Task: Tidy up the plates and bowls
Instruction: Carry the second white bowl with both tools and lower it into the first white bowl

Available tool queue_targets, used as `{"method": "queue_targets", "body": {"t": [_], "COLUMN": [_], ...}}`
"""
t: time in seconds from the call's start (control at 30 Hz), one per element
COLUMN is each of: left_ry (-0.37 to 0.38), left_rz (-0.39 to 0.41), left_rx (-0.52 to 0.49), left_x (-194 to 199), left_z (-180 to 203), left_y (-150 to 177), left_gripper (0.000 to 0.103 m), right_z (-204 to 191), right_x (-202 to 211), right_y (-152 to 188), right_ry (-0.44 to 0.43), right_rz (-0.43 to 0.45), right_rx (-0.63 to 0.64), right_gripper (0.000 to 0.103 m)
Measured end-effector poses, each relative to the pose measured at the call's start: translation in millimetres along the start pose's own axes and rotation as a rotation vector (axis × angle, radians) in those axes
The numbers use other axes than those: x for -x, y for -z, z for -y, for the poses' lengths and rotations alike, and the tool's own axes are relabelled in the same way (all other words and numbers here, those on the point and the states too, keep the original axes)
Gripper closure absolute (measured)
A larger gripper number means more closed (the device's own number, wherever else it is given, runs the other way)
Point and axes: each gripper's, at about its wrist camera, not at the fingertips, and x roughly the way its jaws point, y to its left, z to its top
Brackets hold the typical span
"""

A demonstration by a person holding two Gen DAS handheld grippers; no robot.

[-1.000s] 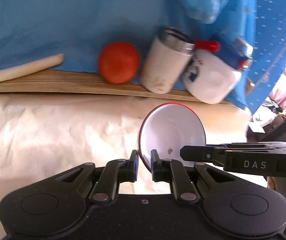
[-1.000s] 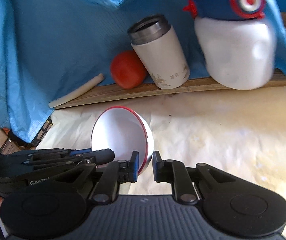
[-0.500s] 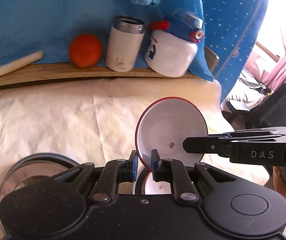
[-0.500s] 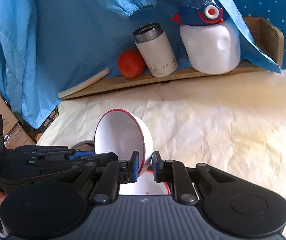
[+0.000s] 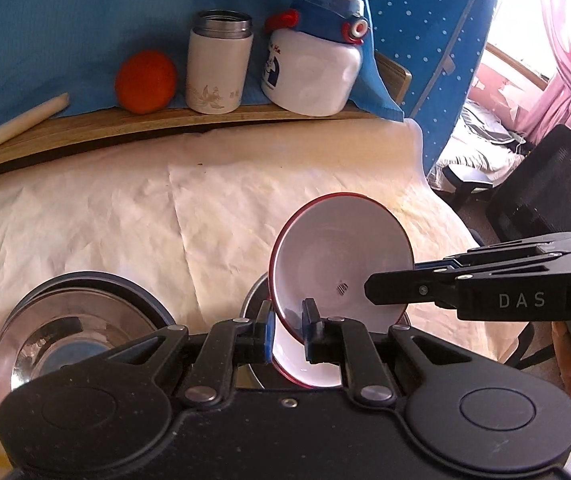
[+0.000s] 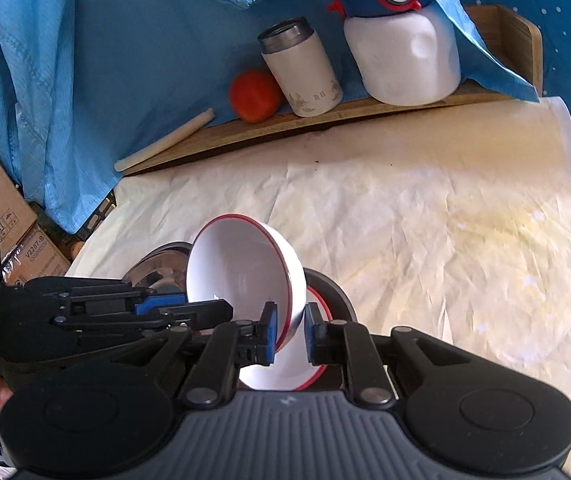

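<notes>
Both tongs pinch the rim of one white, red-edged bowl point(image 5: 339, 258), the left tongs point(image 5: 287, 328) at its near edge and the right tongs point(image 6: 289, 330) on the opposite side, probably to keep it steady. It hangs tilted just above another red-rimmed white bowl point(image 6: 281, 378) nested in a steel bowl point(image 6: 331, 290) on the paper-covered desk point(image 6: 425, 220), seemingly ready to stack.

You are holding the tilted bowl point(image 5: 341, 256) over a second bowl point(image 5: 309, 372); a metal bowl point(image 5: 73, 320) is sitting left, and the flask point(image 5: 219, 66) is standing far behind.
</notes>
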Motion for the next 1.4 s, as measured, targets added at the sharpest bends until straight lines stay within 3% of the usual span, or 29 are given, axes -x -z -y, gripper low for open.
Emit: {"method": "queue_targets", "body": {"t": [0.6, 1.4], "left_ry": [-0.027, -0.052], "left_rz": [-0.091, -0.115], "left_rx": [-0.095, -0.115], "left_x": [-11.4, -14.8], "left_z": [11.4, 9.4], "left_y": [8.4, 11.2], "left_gripper": [0.087, 0.085], "right_z": [5.6, -4.9], "right_x": [-10.3, -18.2], "right_y": [10.5, 4.0], "right_ry": [0.006, 0.024], "right_rz": [-0.090, -0.140], "right_rx": [-0.018, 0.012], "right_gripper": [0.086, 0.083]}}
